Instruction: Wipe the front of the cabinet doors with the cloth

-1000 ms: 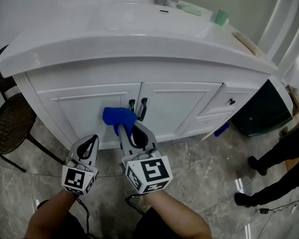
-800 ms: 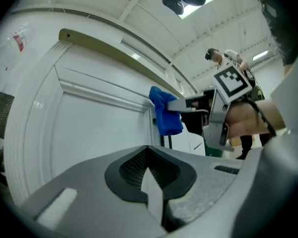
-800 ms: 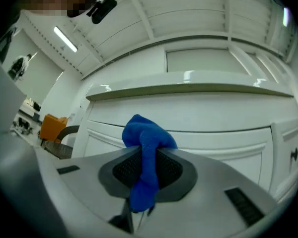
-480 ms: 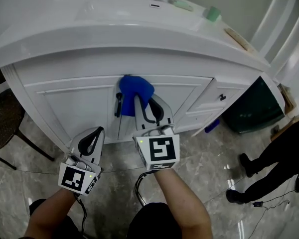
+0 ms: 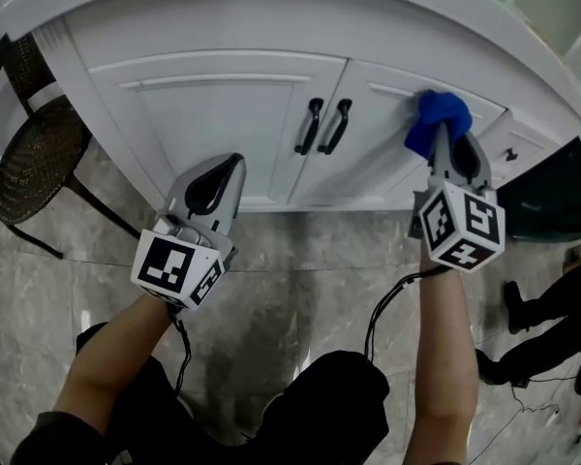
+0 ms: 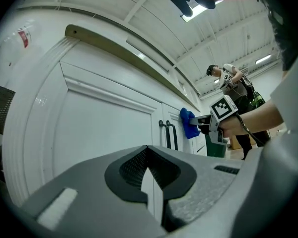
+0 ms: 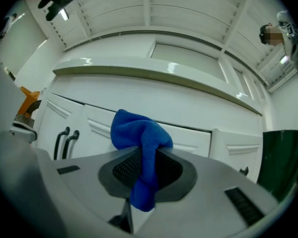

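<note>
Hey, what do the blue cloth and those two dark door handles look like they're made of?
Cloth: likely microfibre or terry, matte, with a fuzzy nap and limp folds. Door handles: probably metal with a dark coating, as slim curved bars, though painted plastic can't be ruled out.

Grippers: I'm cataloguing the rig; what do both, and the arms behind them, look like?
The left gripper and right gripper are light grey with black-lined tapered jaws. Each carries a white cube with black square markers and trails a black cable. No sleeves cover the forearms.
</note>
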